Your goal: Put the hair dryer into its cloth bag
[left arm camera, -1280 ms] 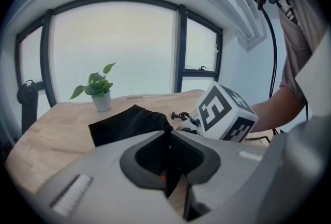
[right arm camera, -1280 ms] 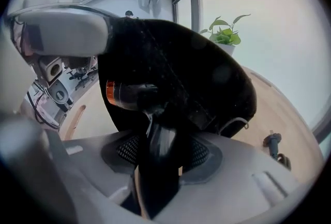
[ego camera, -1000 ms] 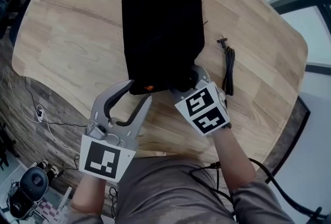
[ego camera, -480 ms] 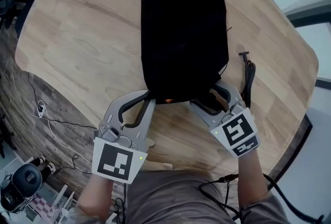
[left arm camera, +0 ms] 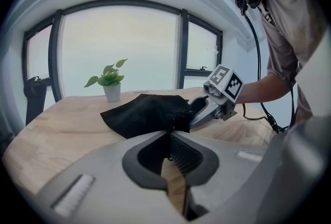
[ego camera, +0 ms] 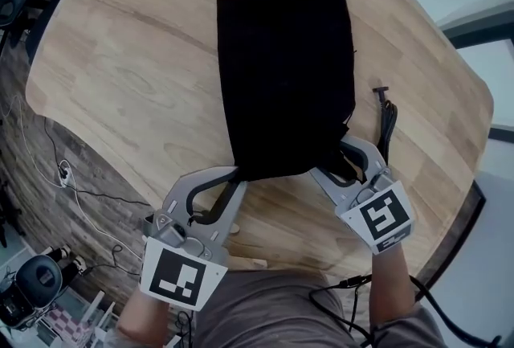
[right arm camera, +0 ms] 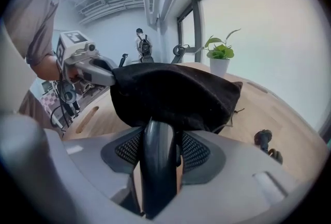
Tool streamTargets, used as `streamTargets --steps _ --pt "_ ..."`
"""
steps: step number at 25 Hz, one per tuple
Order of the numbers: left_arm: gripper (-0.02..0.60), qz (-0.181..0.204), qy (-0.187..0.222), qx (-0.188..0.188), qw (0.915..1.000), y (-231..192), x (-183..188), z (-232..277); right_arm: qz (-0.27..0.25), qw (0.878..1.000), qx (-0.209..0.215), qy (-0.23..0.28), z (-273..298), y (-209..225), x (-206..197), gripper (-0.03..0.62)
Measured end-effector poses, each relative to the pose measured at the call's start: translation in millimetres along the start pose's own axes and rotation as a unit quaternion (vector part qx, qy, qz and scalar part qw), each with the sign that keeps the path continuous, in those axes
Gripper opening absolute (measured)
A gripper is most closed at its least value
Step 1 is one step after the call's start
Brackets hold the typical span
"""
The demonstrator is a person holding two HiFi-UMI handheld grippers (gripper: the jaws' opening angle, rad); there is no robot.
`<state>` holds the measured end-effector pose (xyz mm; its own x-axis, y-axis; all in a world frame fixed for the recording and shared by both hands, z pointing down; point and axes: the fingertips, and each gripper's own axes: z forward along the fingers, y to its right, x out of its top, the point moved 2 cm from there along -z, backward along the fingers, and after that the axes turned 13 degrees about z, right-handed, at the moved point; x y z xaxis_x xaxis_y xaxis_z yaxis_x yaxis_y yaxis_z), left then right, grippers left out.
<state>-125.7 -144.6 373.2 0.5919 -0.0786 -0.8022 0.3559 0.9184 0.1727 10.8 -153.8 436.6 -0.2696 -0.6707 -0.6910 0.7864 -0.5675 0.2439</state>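
Head view: left claw pinches cloth bag edge; right claw clenches hair dryer handle.

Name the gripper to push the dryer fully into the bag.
Right gripper: its jaws clasp the dryer handle sticking out of the bag. The left gripper only pinches the bag's edge.

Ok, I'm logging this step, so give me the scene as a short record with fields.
bag: black, lying on table
dryer: mostly in bag, handle out at near end
left gripper: shut on bag's near edge
right gripper: shut on dryer handle
cord: on table, right of bag
plant: table's far edge
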Motion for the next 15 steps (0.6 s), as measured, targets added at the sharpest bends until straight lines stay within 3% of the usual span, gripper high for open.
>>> streamTargets --steps 6,11,15 --pt "0.014 0.008 0.027 -0.017 0.9995 31 27 -1 0.057 0.997 -0.036 -0.023 6 6 1 0.225" --pt "0.015 0.022 0.010 0.004 0.9997 20 27 9 0.066 0.994 -0.079 -0.037 27 3 0 0.227" --pt "0.015 0.023 0.015 0.007 0.9996 12 24 9 0.059 0.996 -0.059 -0.034 31 -2 0 0.242"
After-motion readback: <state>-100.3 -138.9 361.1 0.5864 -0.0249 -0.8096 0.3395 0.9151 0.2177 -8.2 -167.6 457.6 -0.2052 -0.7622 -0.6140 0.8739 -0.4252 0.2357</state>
